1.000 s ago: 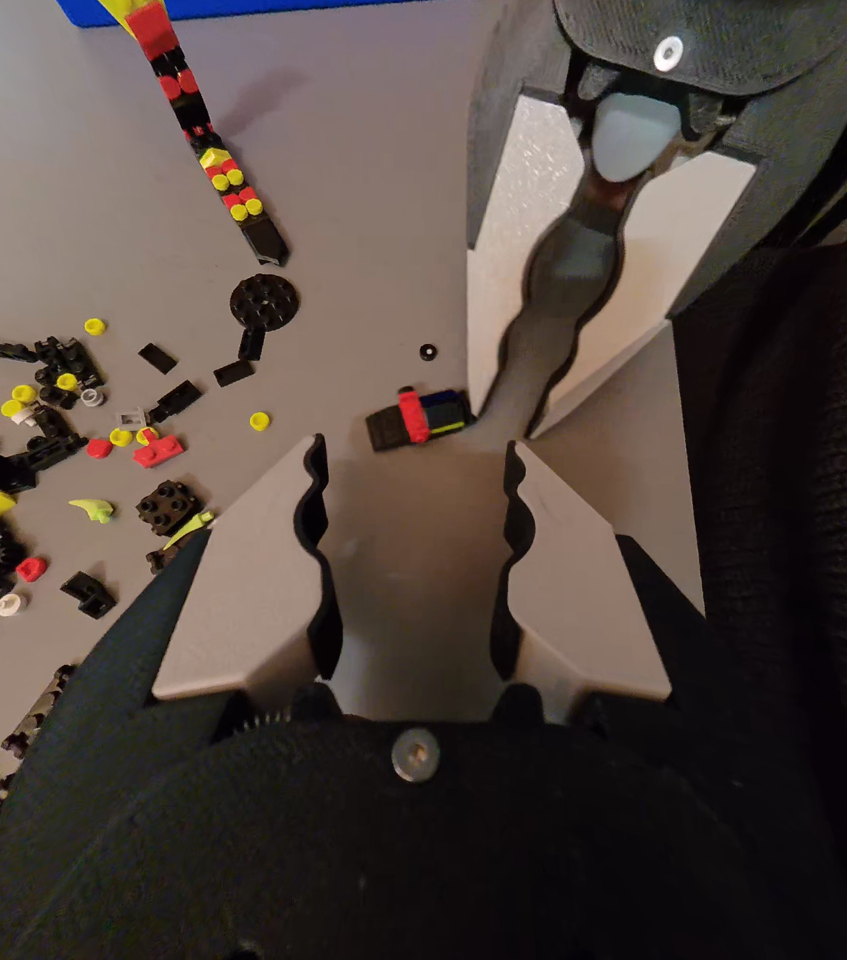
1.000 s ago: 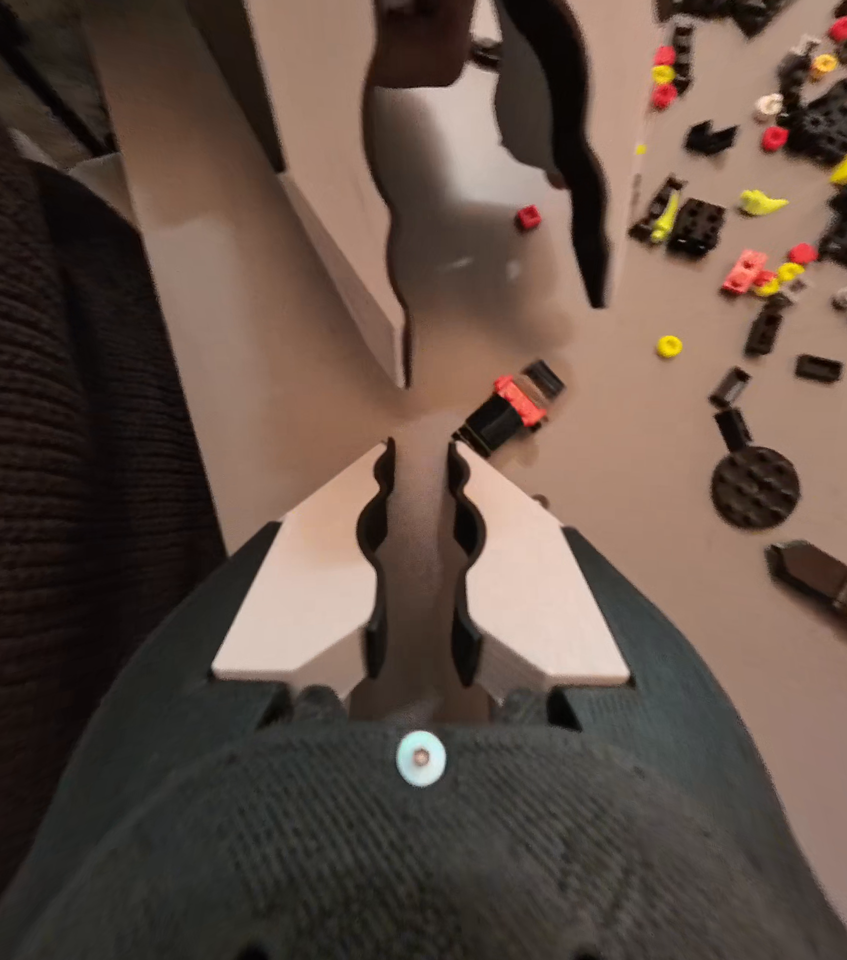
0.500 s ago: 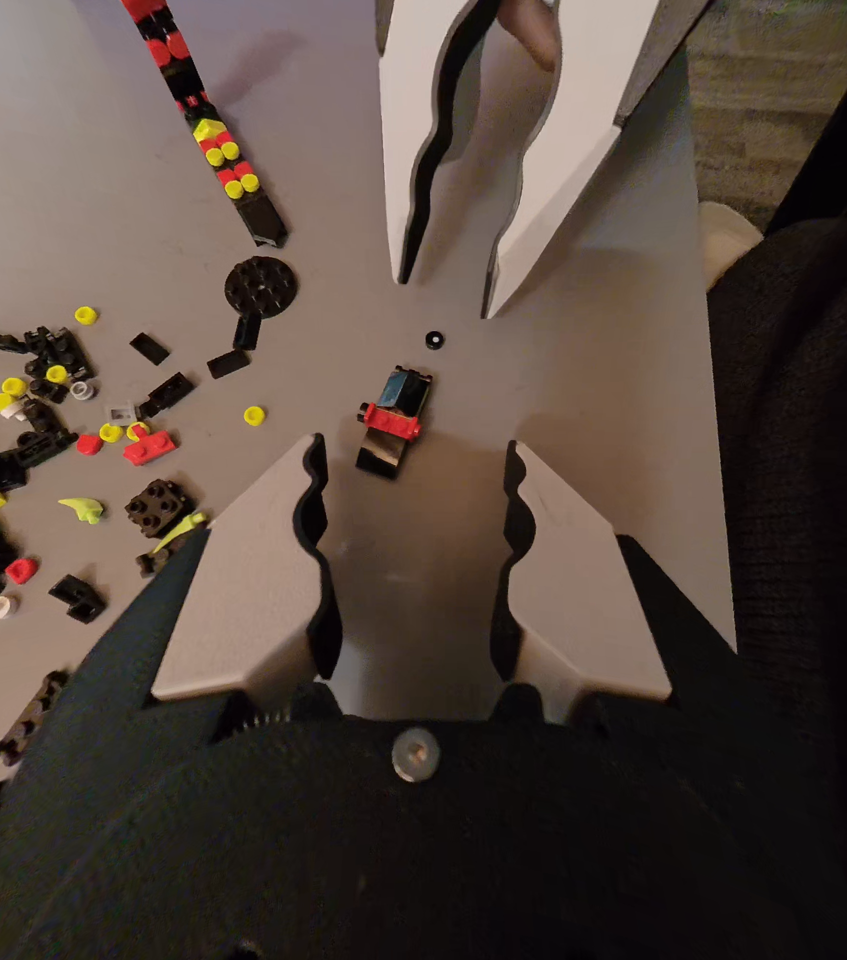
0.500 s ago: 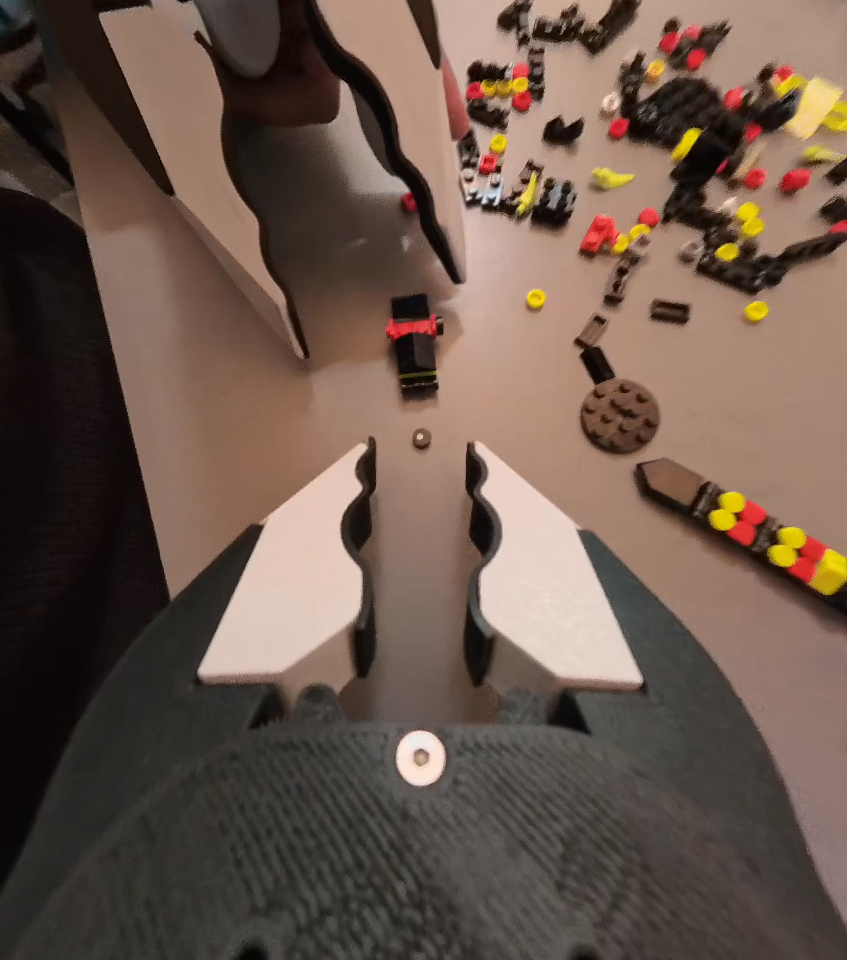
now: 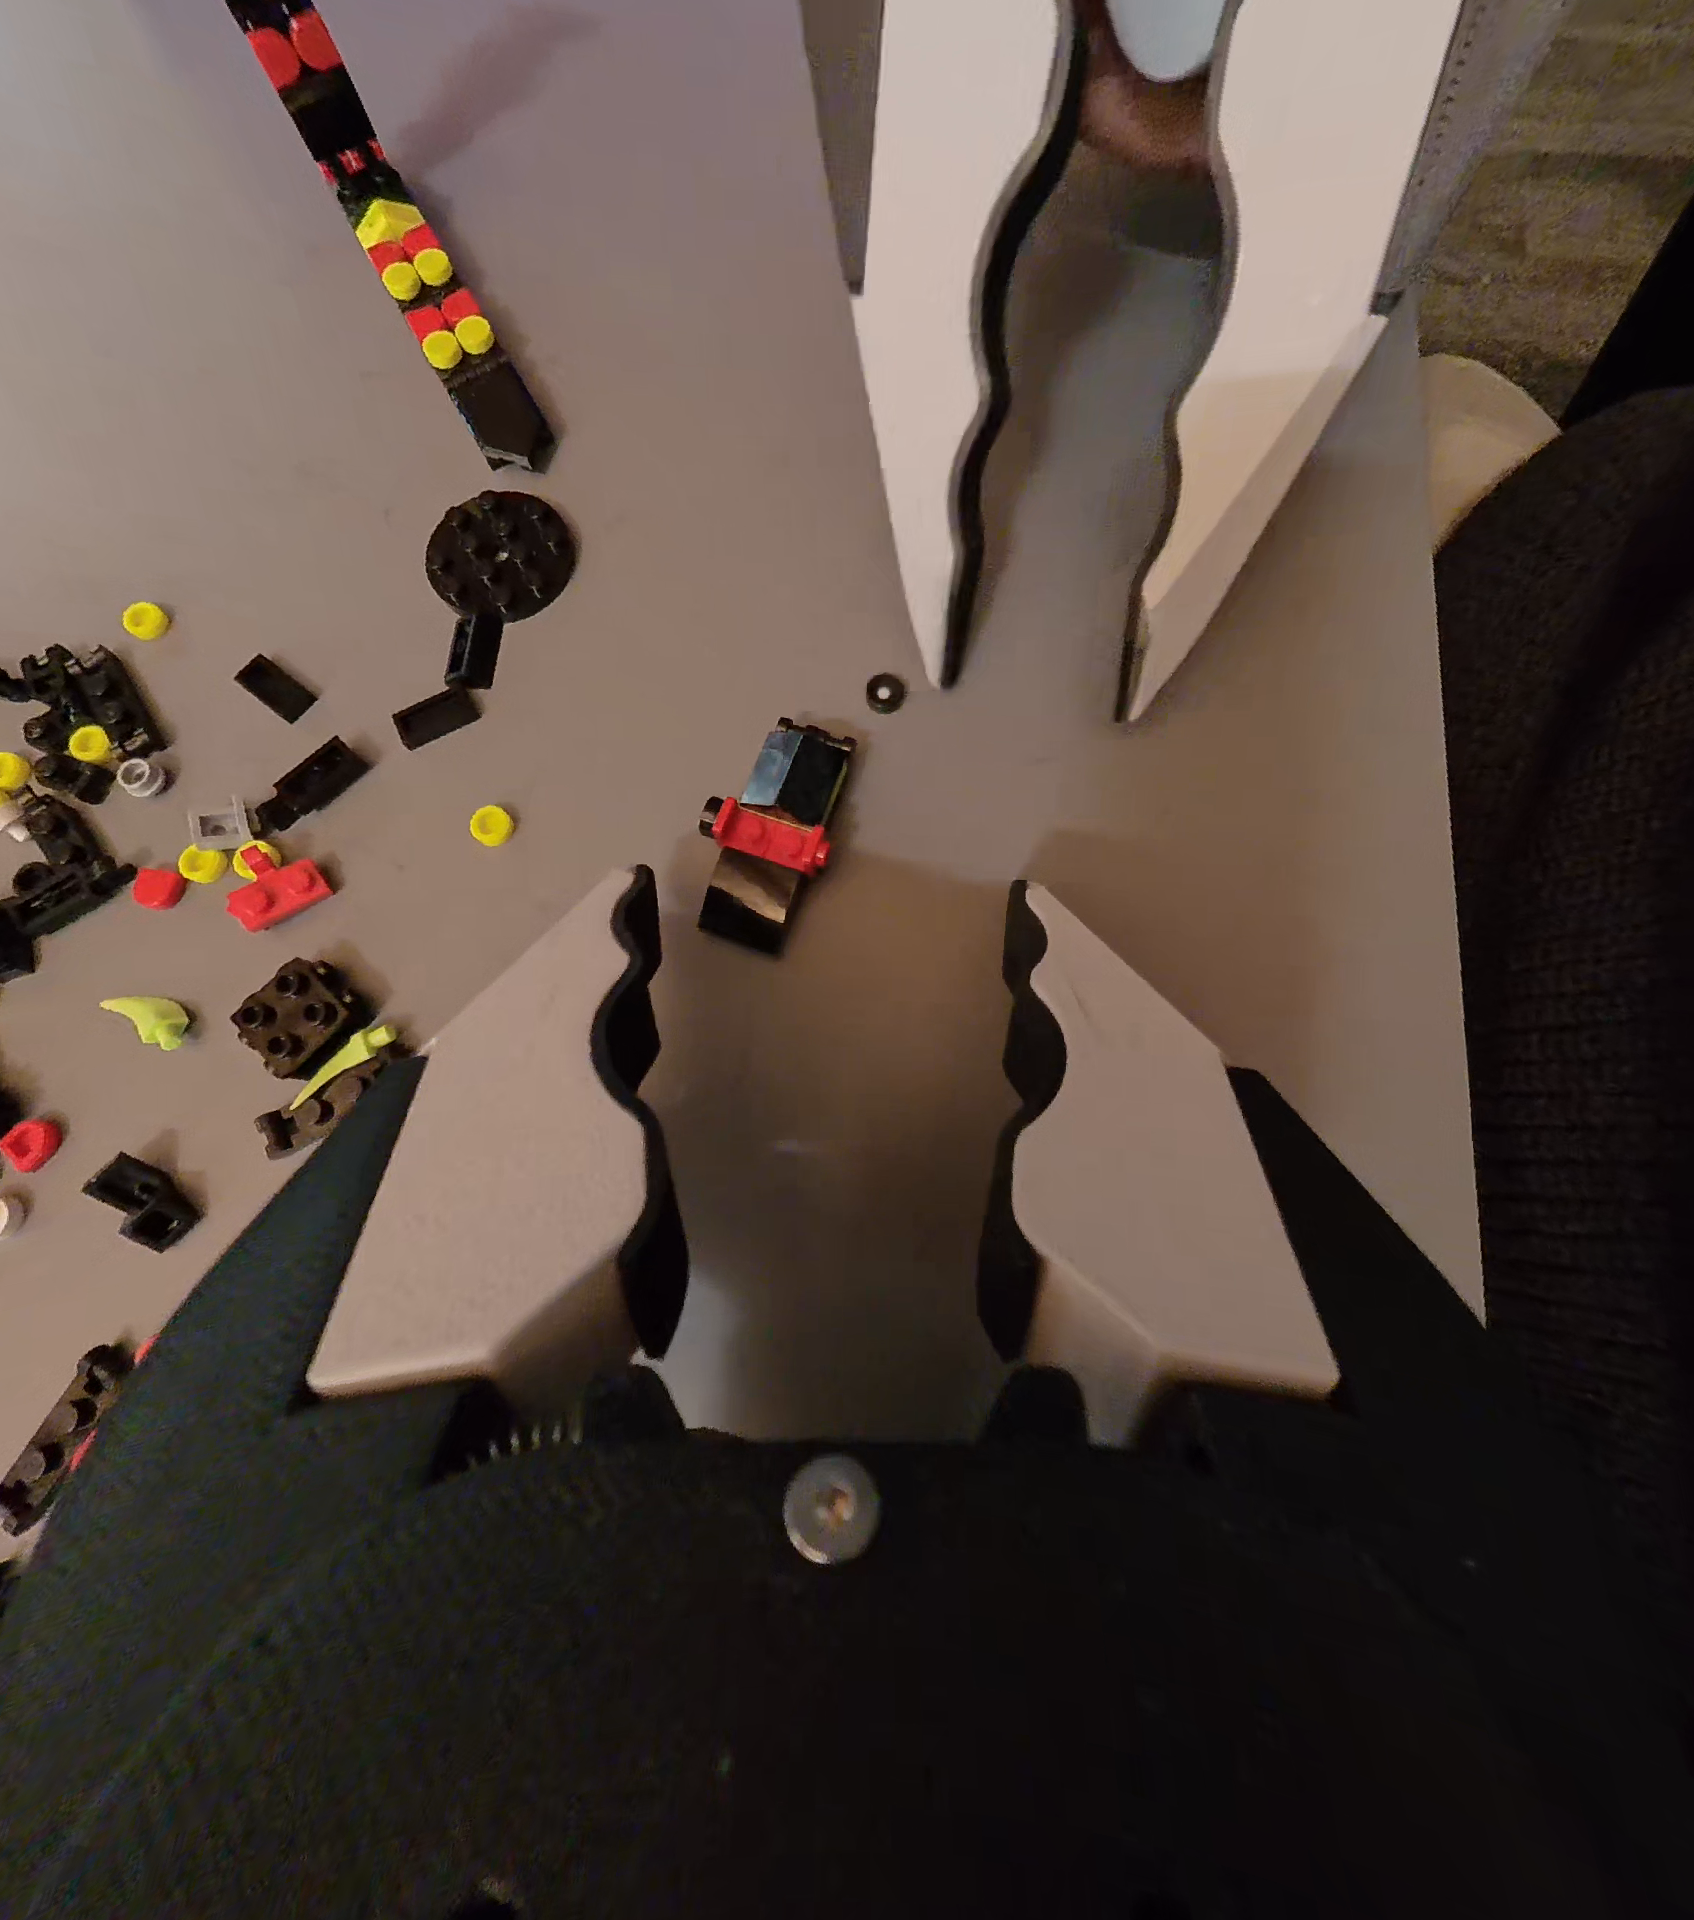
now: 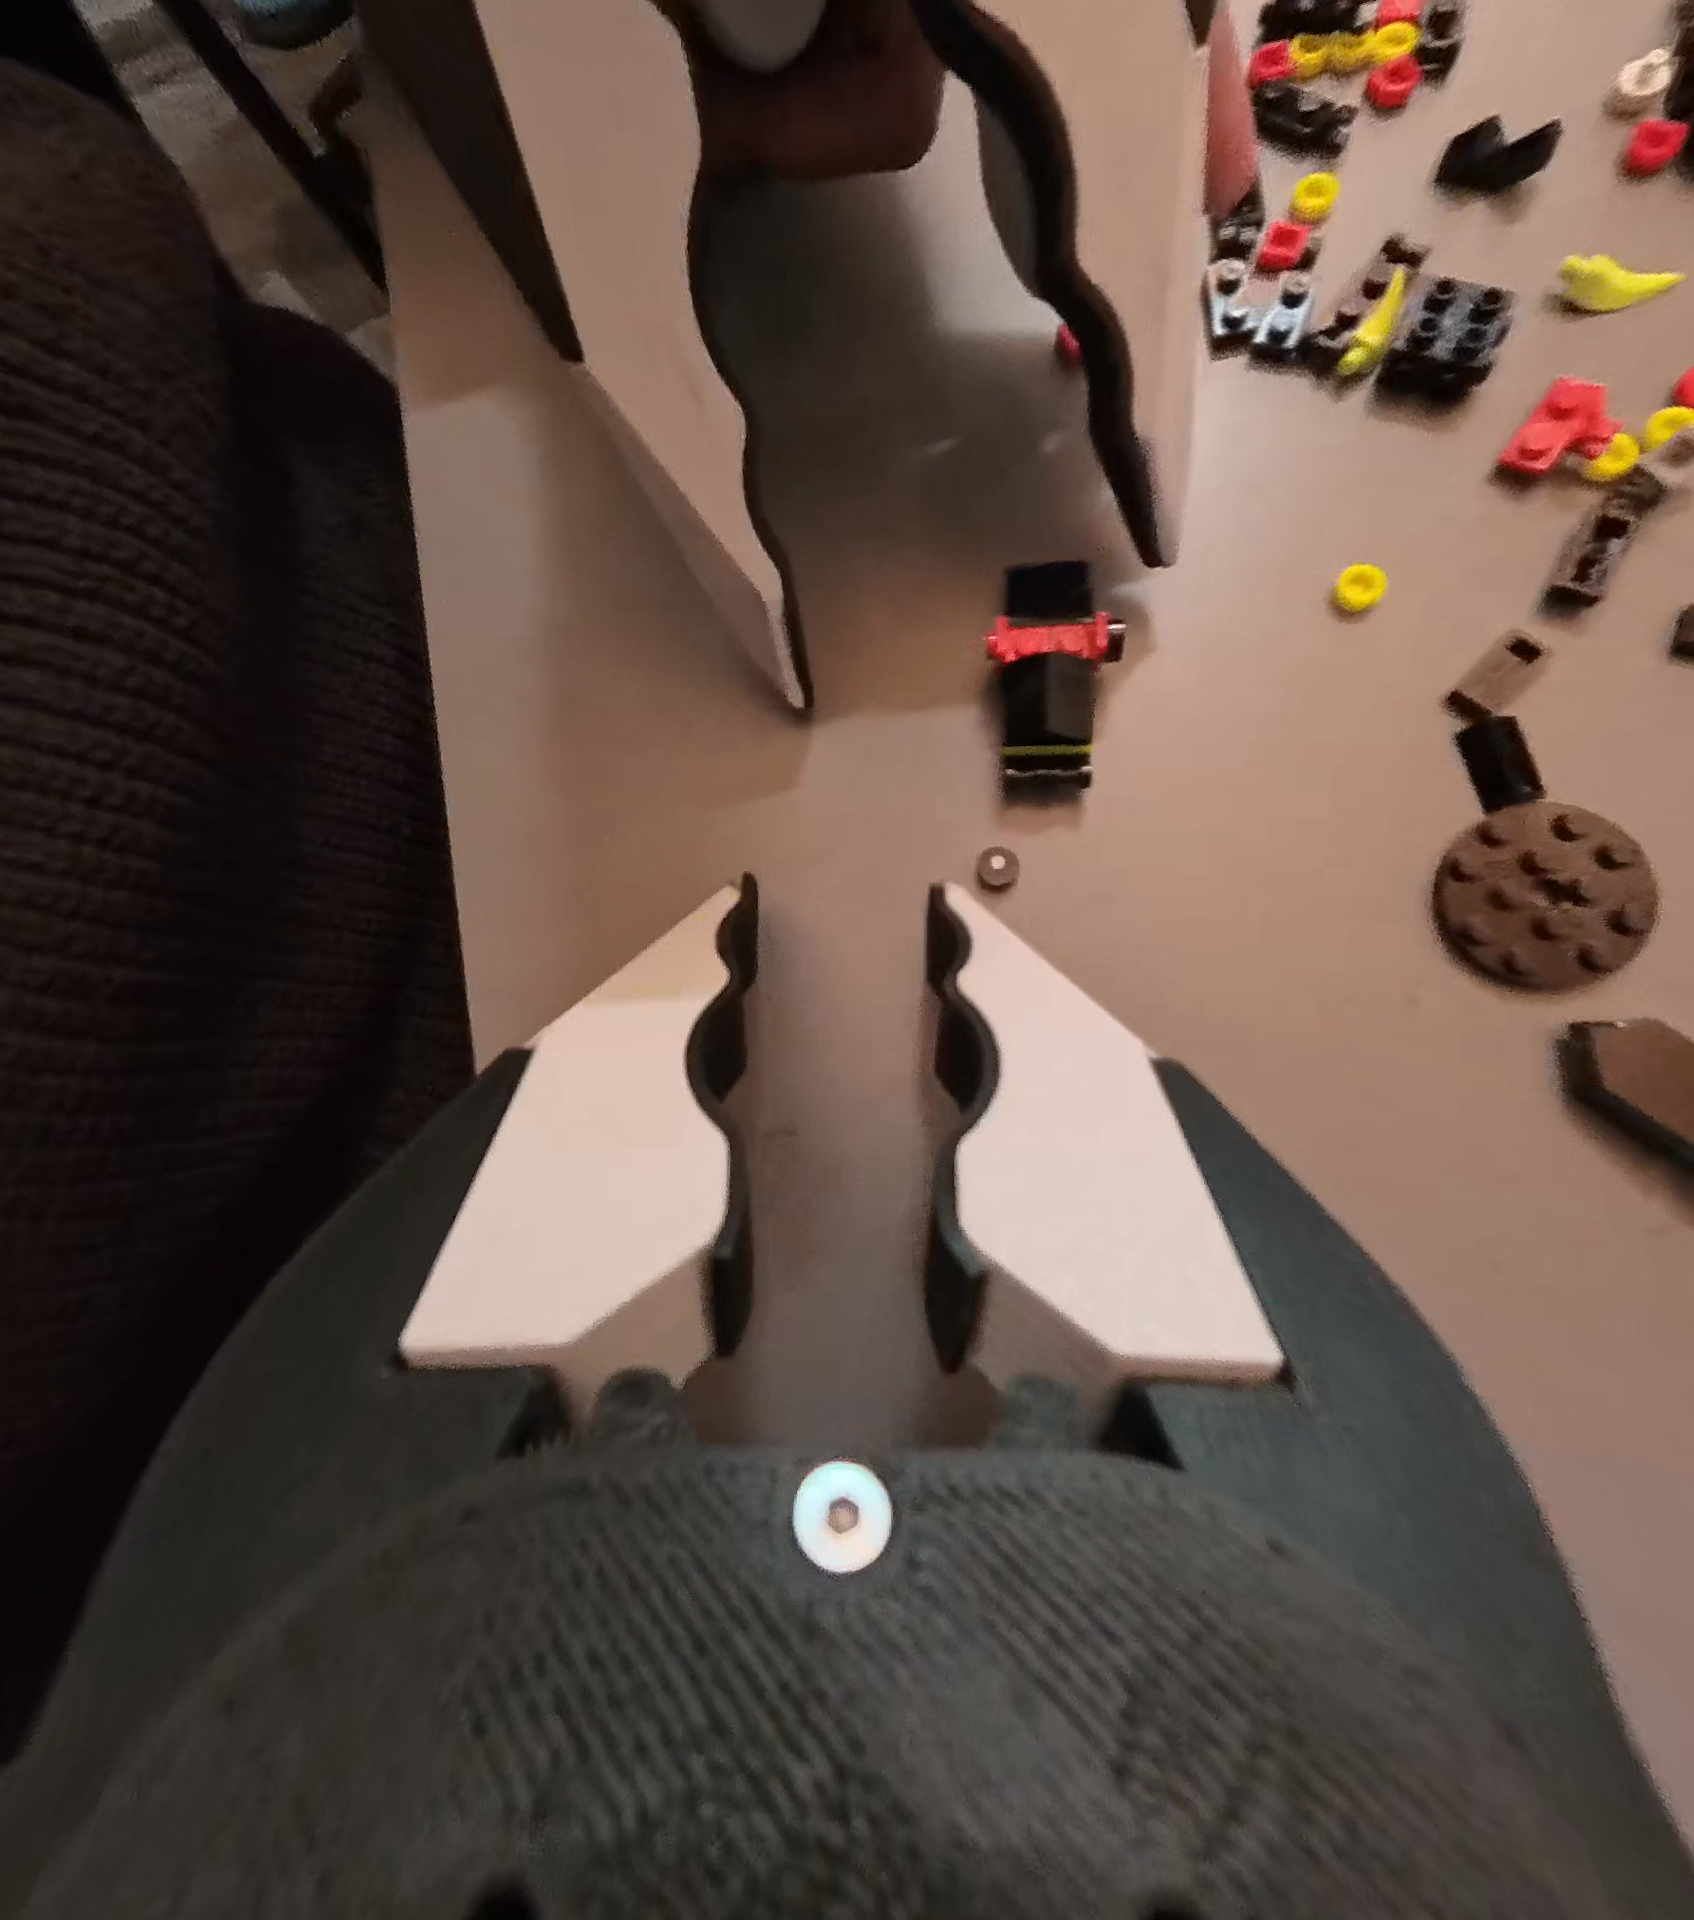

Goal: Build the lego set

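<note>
A small black assembly with a red cross piece [image 5: 775,842] lies on the grey table between both grippers. It also shows in the right wrist view [image 6: 1045,675]. My left gripper [image 5: 827,888] is open and empty, its left fingertip just beside the assembly's near end. My right gripper [image 6: 840,891] is open and empty, a short way off from the assembly, with a tiny black round piece [image 6: 998,868] by its right fingertip. That piece [image 5: 885,693] also shows in the left wrist view. Each gripper shows across the table in the other's view, the right [image 5: 1035,694] and the left [image 6: 973,623].
A round black plate [image 5: 500,556] and a long black strip with red and yellow studs [image 5: 407,239] lie to the left. Many loose black, red and yellow pieces [image 5: 84,831] are scattered further left. A person's dark knit clothing [image 5: 1632,935] runs along the table edge [image 5: 1445,935]. About 9 cm separates my left fingertips from the round black plate [image 5: 500,556]. Look for it in the right wrist view [image 6: 1535,879] too.
The right gripper has pulled back from the assembly and opened wider. The assembly has turned from lying crosswise to pointing along the line between the grippers. The left gripper stays open.
</note>
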Available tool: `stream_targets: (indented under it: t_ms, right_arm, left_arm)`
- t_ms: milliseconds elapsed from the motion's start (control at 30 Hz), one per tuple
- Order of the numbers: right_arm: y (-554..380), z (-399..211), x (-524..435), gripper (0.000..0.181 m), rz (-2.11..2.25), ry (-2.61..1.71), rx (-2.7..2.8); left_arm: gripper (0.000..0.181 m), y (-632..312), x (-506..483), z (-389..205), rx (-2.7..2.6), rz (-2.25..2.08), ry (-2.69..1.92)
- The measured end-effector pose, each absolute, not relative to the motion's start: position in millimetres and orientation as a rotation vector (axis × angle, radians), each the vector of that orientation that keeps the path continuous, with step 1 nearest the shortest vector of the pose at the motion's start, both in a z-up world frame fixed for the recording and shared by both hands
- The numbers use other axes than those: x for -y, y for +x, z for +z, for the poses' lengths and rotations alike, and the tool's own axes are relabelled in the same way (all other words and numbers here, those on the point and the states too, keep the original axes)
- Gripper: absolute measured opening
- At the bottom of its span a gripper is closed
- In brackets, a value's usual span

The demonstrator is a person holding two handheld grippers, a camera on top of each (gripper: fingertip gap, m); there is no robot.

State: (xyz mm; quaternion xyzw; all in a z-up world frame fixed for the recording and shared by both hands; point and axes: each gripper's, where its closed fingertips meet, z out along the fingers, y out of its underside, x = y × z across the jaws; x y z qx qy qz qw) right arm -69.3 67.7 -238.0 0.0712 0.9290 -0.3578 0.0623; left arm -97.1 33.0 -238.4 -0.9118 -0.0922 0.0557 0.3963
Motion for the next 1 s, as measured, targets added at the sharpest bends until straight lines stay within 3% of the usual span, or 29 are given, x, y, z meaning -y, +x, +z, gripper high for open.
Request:
stream_targets:
  t_ms: [1000]
  right_arm:
    - [-69,-240,-60,0.033,-1.08,0.165,-2.912]
  left_arm:
    - [0.059,-93,-31,-241,0.228,0.11,-2.327]
